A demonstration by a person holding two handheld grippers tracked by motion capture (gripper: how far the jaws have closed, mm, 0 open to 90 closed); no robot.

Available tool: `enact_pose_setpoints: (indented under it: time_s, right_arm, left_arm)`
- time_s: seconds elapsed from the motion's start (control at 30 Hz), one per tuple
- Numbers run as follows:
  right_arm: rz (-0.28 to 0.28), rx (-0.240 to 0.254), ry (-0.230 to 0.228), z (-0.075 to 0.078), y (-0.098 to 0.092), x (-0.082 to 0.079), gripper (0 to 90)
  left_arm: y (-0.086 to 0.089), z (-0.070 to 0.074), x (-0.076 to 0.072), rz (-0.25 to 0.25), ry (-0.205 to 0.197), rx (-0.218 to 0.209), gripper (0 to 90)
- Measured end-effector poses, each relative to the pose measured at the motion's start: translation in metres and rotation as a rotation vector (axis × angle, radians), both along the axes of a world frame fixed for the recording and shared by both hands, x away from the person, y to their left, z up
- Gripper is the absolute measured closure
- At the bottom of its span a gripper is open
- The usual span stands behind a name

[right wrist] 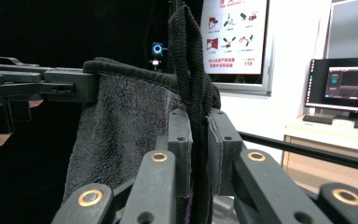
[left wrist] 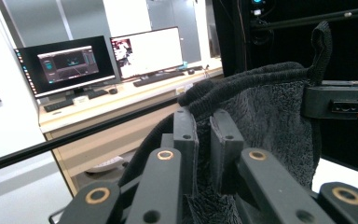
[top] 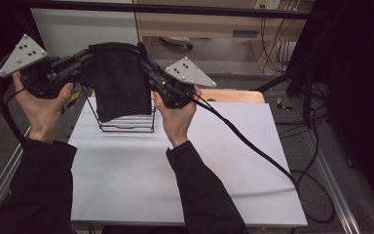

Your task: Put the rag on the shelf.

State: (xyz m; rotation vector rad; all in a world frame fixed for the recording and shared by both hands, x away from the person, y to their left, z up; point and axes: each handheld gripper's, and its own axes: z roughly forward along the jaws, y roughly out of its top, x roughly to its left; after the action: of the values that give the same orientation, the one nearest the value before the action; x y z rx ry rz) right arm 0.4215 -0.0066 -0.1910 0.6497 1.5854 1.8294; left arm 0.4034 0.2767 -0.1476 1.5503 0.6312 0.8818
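While both grippers, left gripper [top: 85, 57] and right gripper [top: 148, 68], hold their jaws closed on the black towel [top: 119, 80], it hangs stretched above the wire rack [top: 126, 127]; next, I judge, lowering it onto the rack.

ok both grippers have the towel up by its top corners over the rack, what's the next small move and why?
Probably lower both together toward the wire rack. The dark towel hangs spread between the left gripper and right gripper, each shut on an upper corner, and its bottom edge is already level with the rack's top, so easing down should drape it there.
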Motion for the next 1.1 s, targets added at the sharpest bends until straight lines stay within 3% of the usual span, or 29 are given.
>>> enact_pose_setpoints:
  time_s: [0.37, 0.9, 1.1]
  right_arm:
    - [-0.008, 0.012, -0.019, 0.024, 0.016, 0.020, 81.8]
    - [-0.009, 0.024, -0.026, 0.049, 0.040, 0.059, 82.0]
    - [-0.016, 0.006, -0.047, 0.061, 0.050, 0.073, 82.0]
  left_arm:
    - [0.011, 0.019, 0.019, 0.045, -0.021, -0.026, 82.2]
    - [0.028, 0.042, 0.062, 0.117, -0.017, -0.062, 82.2]
    - [0.035, 0.045, 0.080, 0.137, -0.023, -0.114, 82.2]
